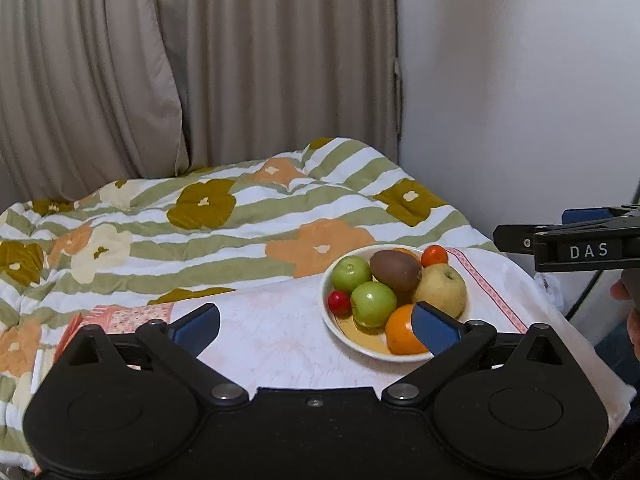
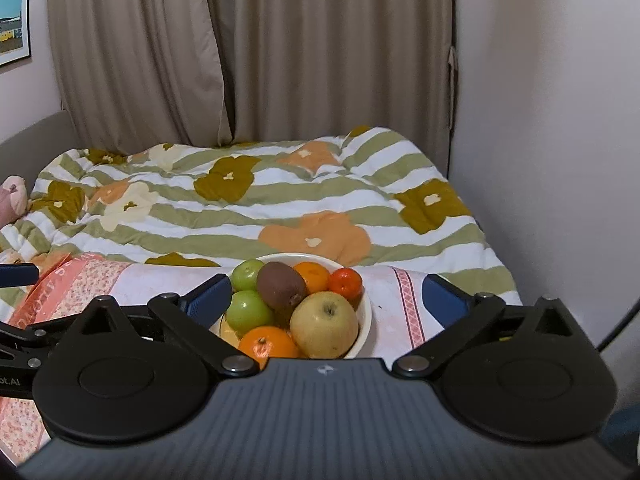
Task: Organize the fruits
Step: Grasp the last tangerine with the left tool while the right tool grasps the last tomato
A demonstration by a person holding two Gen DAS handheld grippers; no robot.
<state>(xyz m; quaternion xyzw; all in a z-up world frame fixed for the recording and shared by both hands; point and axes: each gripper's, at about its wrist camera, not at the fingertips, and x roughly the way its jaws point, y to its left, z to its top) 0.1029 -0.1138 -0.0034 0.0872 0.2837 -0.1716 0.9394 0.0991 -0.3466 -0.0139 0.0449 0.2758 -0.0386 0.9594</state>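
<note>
Hovering: left claw point(image 1: 316, 326) hangs over the cloth point(image 1: 280, 344), fingers wide apart, holding nothing.
Right claw: point(image 2: 328, 298) fingers wide apart too, holding nothing, with the bowl point(image 2: 366, 312) between them, just ahead.
Left claw's view: bowl sits ahead and to the right, partly behind the right finger point(image 1: 434, 330).
Right claw from the side: seen at the right edge in the left view point(image 1: 568, 240), pointing left, above and behind the bowl.
Fruit: all piled in the bowl, touching.
Kiwi point(image 2: 280, 286): brown, egg-shaped, on top, long way tilted down toward the right claw.
Green apples point(image 2: 250, 311): two, round, left of the kiwi.
Yellow apple point(image 2: 324, 324): big, stem dimple up.
Oranges point(image 2: 268, 344): one near, one far.
Tangerine point(image 2: 346, 282): small, far right.
Red fruit point(image 1: 339, 302): tiny, at the left rim.
Bed point(image 2: 256, 208): flowery quilt behind the bowl.
</note>
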